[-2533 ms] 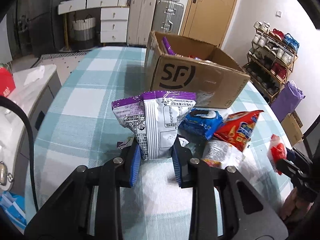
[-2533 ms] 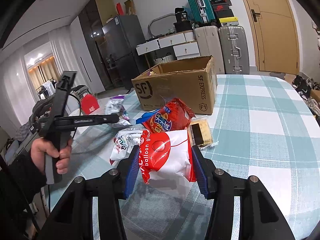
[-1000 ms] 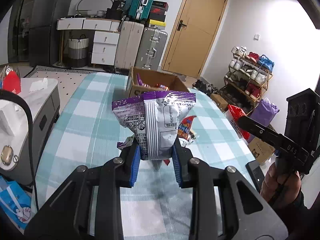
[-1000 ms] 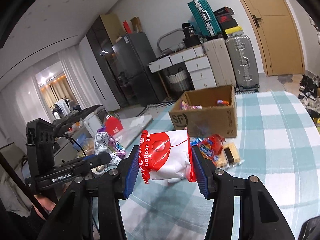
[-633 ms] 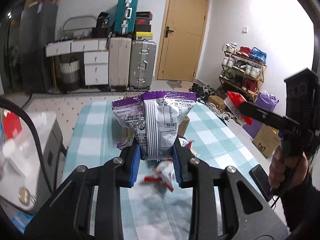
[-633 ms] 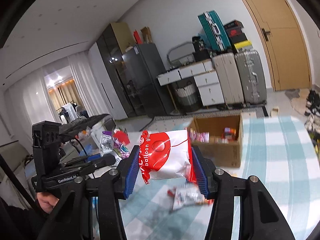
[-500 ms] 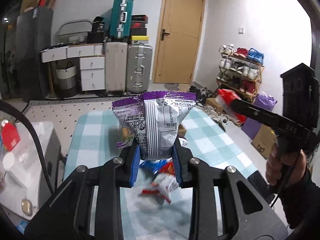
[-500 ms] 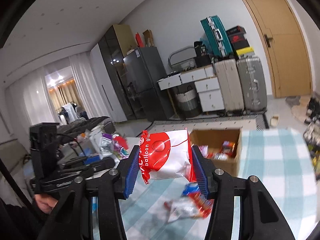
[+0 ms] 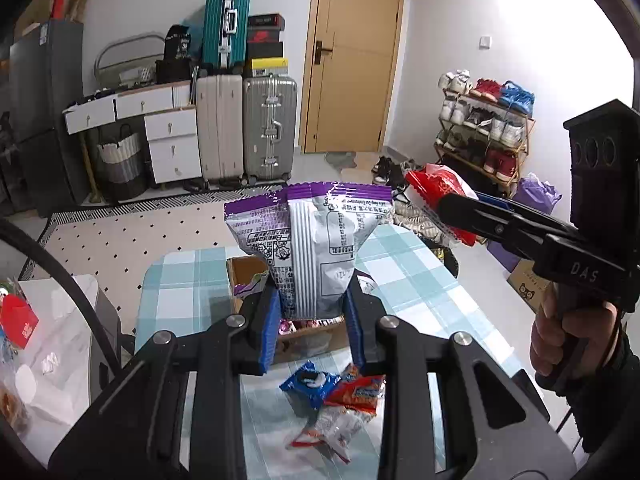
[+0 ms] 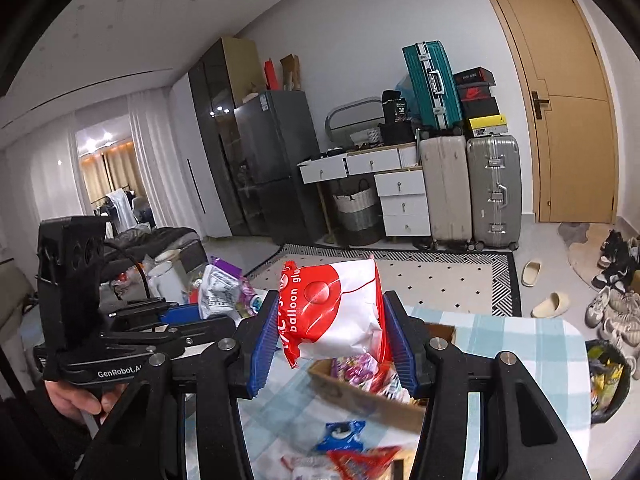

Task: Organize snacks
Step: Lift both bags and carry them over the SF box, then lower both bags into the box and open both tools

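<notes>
My left gripper [image 9: 312, 324] is shut on a purple and white snack bag [image 9: 312, 244] and holds it high above the table. My right gripper [image 10: 330, 340] is shut on a red and white snack bag [image 10: 336, 312], also high up; it shows in the left wrist view [image 9: 440, 200] at the right. The open cardboard box [image 9: 244, 276] [image 10: 360, 392] lies below both bags and holds several snacks. A blue packet [image 9: 308, 384], a red packet [image 9: 358, 392] and a clear packet [image 9: 332, 428] lie on the checked table in front of the box.
The checked tablecloth [image 9: 180, 280] covers the table, whose far edge lies beyond the box. A grey side cabinet with clutter [image 9: 52, 340] stands left of the table. Suitcases [image 9: 244, 128], drawers and a door stand at the far wall. A shoe rack [image 9: 484, 136] is at the right.
Both grippers have risen well above the table with their bags still held. The box and the loose snacks now lie far below, and the right gripper has come in closer.
</notes>
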Action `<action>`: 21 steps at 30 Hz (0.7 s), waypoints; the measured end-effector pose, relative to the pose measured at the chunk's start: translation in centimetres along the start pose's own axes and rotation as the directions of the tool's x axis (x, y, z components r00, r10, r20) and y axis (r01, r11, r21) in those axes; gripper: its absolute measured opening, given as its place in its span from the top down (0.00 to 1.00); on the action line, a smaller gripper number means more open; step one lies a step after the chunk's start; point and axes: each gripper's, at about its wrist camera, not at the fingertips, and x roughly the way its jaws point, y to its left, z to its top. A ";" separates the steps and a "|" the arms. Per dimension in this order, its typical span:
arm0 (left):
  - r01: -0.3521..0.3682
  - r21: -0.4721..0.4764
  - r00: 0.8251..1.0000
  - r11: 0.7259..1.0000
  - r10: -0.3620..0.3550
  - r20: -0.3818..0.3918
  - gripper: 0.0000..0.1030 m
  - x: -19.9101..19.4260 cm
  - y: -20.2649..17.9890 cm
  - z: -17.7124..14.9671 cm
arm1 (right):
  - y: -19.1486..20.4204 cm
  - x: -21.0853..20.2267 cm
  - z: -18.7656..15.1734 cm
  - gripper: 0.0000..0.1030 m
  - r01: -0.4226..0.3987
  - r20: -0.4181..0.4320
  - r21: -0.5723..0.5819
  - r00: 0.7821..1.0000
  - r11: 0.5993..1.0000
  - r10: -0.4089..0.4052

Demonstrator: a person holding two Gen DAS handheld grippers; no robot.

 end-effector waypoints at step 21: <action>-0.014 -0.031 0.980 0.999 0.008 -0.200 0.75 20.4 4.0 5.1 | -8.1 15.5 0.8 0.51 0.099 -0.197 0.066 0.977 0.993 -0.084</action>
